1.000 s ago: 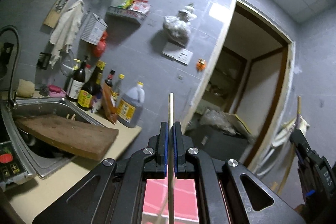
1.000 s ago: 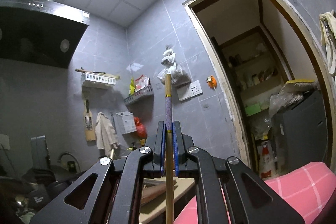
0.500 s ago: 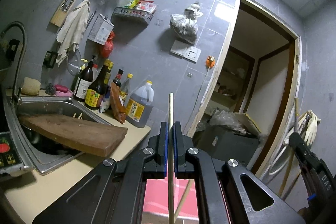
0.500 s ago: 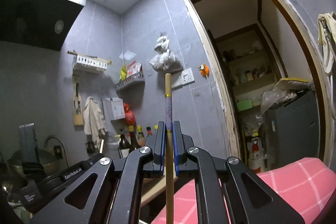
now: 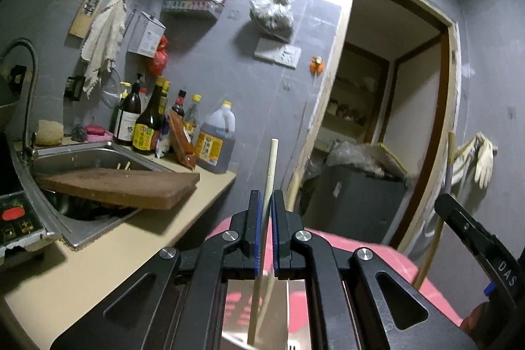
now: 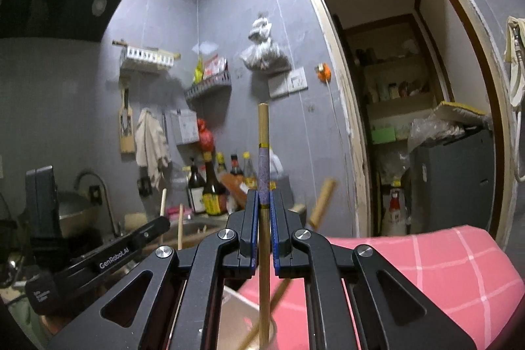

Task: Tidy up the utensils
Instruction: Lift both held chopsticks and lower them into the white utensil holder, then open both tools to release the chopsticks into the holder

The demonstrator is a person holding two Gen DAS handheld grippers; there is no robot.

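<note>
Carry step: plain chopstick (image 5: 271,168) pinched in L gripper (image 5: 266,212), banded chopstick (image 6: 263,146) in R gripper (image 6: 263,209); both presumably to be lowered into metal holder (image 5: 295,314) below jaws.

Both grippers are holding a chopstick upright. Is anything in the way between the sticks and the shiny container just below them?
Nothing visible blocks the left chopstick or right chopstick. Both lower ends already reach the metal container, which already holds another stick.

Right gripper (image 6: 263,212): tan chopstick (image 6: 263,133), purple speckled band, gold rings. Below: pink cloth (image 6: 426,268), white grid. Beige bench (image 5: 108,255) left.
</note>
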